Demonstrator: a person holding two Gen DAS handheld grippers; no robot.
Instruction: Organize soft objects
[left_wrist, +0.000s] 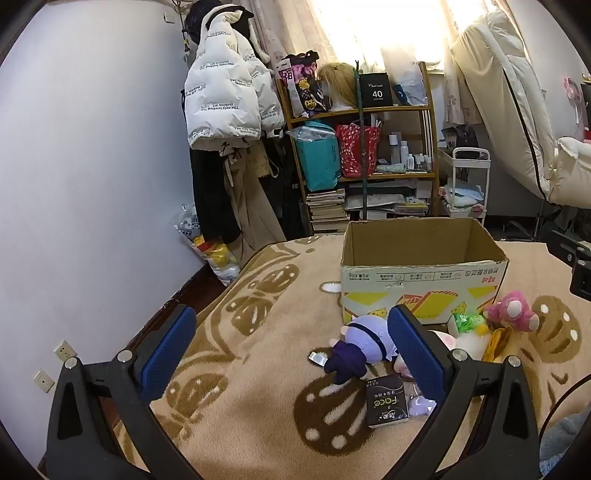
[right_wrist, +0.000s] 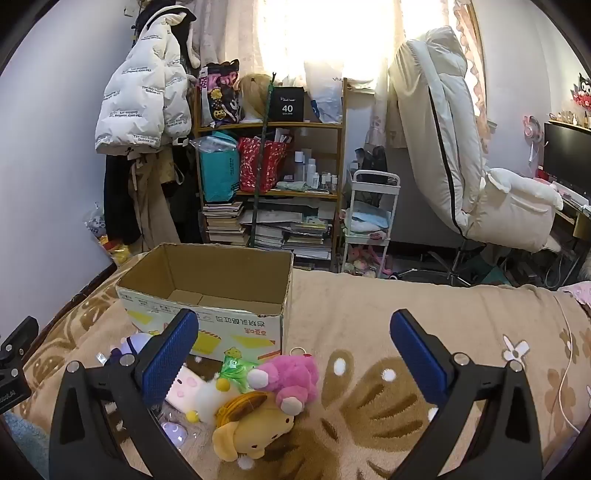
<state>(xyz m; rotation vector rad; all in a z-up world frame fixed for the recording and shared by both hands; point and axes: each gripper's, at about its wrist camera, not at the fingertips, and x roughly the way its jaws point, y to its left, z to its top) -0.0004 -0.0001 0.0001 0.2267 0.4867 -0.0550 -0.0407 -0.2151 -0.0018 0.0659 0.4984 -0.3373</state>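
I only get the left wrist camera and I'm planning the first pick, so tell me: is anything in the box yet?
Observer: Not that I can see. In the right wrist view, the part of the box floor that shows is bare cardboard.
Operator: What's that yellow bit beside the pink plush?
Observer: A yellow plush, lying on the blanket and touching the pink one.
Operator: Is the right tool holding anything?
Observer: No, it's open, with nothing between its fingers.
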